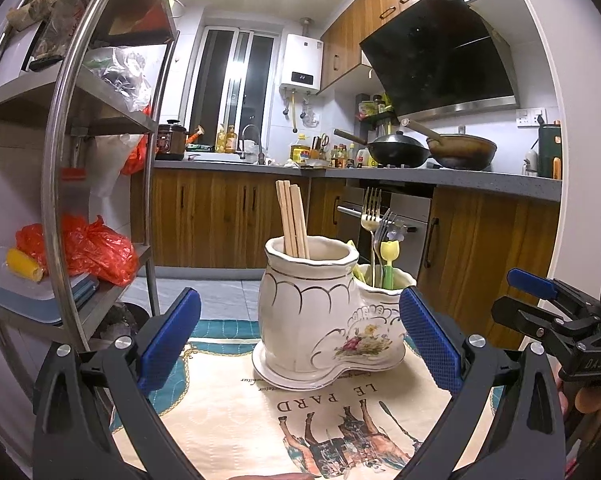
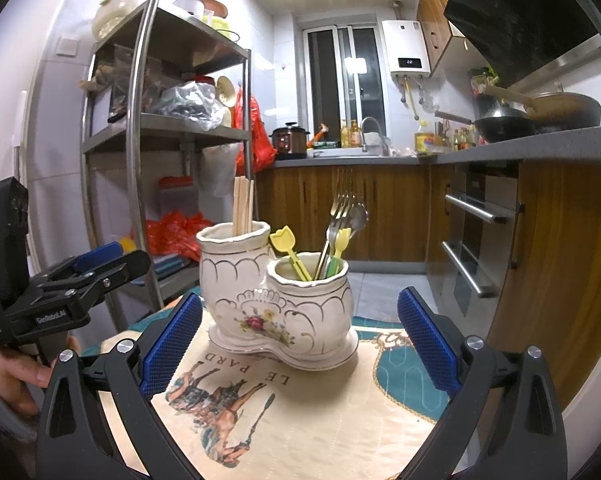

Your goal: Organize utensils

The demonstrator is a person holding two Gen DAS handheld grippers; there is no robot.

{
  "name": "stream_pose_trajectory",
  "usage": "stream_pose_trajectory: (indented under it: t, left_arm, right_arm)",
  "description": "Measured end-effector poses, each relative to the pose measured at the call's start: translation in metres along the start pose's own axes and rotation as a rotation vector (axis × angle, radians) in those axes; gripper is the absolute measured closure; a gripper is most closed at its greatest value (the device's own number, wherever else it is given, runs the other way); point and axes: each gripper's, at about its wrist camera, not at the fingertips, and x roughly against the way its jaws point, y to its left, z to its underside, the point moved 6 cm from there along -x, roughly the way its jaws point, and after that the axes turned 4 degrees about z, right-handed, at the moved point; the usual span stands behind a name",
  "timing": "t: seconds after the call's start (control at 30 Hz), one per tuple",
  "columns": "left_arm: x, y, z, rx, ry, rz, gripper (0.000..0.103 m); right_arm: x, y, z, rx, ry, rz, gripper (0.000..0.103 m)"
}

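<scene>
In the left wrist view, I am holding the left gripper (image 1: 300, 340) low in the frame with its jaws wide apart and empty. The white holder (image 1: 320, 316) is standing in the middle, on the cloth-covered surface (image 1: 228, 412), with chopsticks (image 1: 292, 220) in its tall cup.

In the right wrist view, the right gripper (image 2: 300, 340) is also gaping empty. Forks (image 2: 340, 216) and yellow picks (image 2: 284, 244) are sitting in the low cup. I think sorting is nearly done; next I am looking for strays.
</scene>
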Motion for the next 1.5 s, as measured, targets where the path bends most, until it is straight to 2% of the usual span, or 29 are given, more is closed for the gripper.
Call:
stream_pose_trajectory:
  t: [1.5]
  left_arm:
    - [-0.001,-0.0069,-0.0004,-0.004,0.006,0.018,0.005]
  right_arm:
    - [0.0003,0.0036,0.0002,0.006,0.003,-0.006,0.005]
